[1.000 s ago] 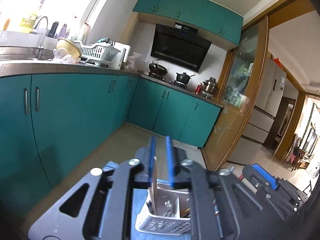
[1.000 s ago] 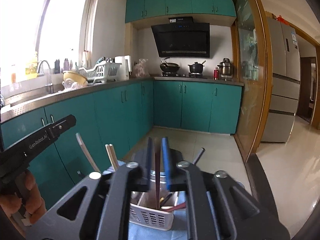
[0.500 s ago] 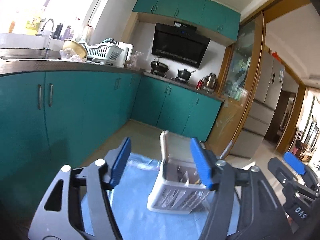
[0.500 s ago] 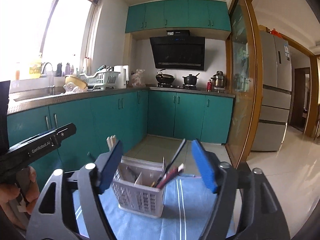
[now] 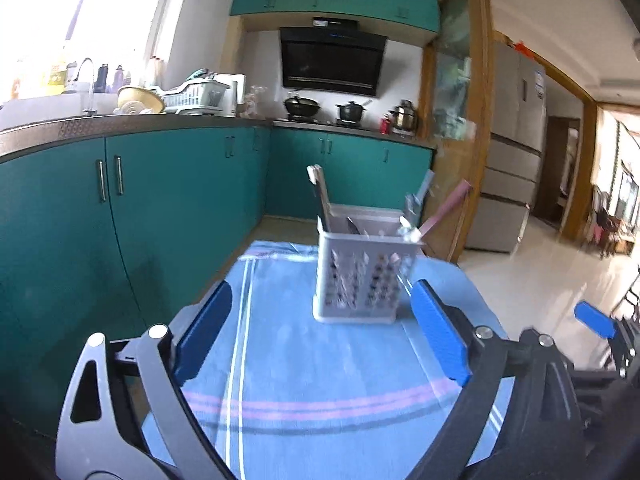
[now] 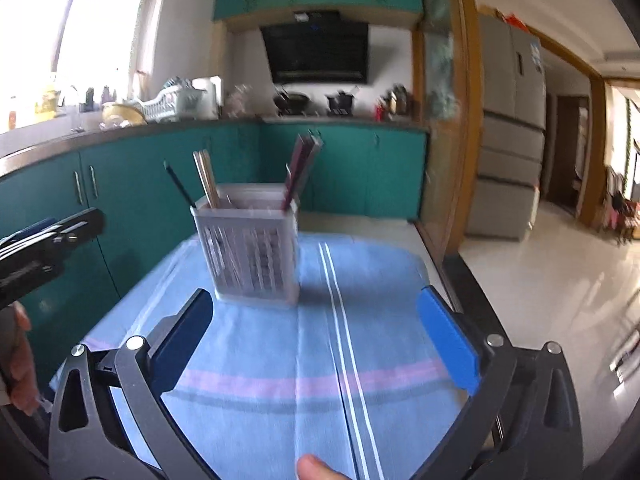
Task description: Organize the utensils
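A white perforated utensil basket (image 5: 364, 276) stands upright on a blue striped cloth (image 5: 312, 380). It holds chopsticks and other utensils. In the right wrist view the basket (image 6: 250, 252) shows light wooden chopsticks (image 6: 206, 178) and dark red chopsticks (image 6: 302, 166). My left gripper (image 5: 320, 336) is open and empty, back from the basket. My right gripper (image 6: 316, 336) is open and empty, also back from it. The right gripper shows at the left wrist view's right edge (image 5: 596, 320); the left gripper shows at the right wrist view's left edge (image 6: 48, 236).
Teal kitchen cabinets (image 5: 120, 208) run along the left and back under a counter with a sink and a dish rack (image 5: 192, 96). A wood-framed glass partition (image 6: 444, 120) stands right of the table. A fridge (image 5: 516, 148) stands beyond.
Both grippers opened, let go of the utensils they held over the basket and pulled back and up. The basket now stands farther ahead of both.
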